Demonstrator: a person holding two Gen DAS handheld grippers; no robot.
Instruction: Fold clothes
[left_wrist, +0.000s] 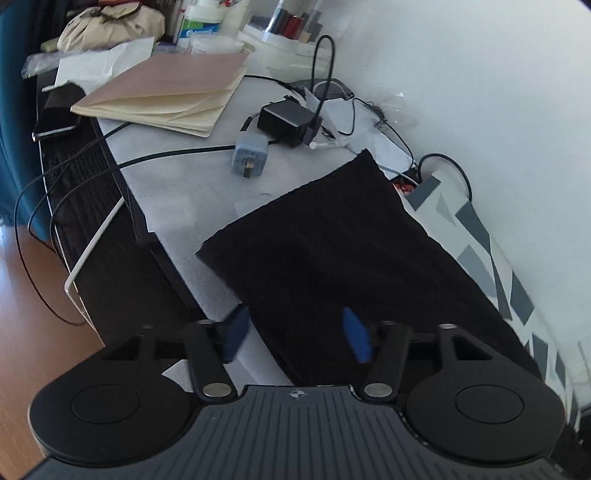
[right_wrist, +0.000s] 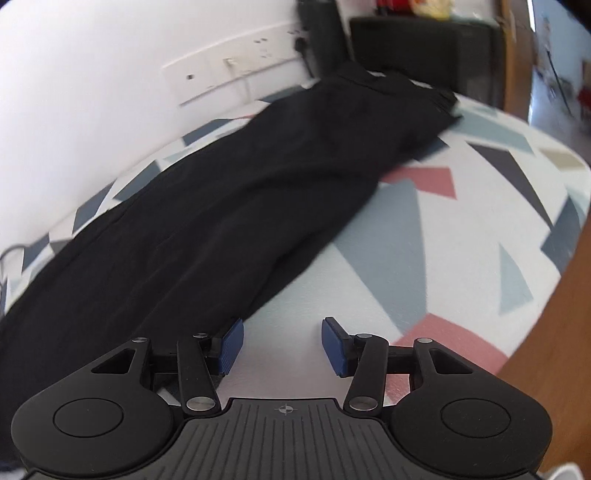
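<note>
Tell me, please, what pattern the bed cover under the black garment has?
White bed cover with grey, blue-grey and pink triangles; clearest in the right wrist view.

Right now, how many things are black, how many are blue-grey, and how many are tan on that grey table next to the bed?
Black: 2, the black garment and the black power adapter
Blue-grey: 1, the plug charger
Tan: 1, the paper folder
Total: 4, leaving out the cables and the blurred clutter at the far end.
</note>
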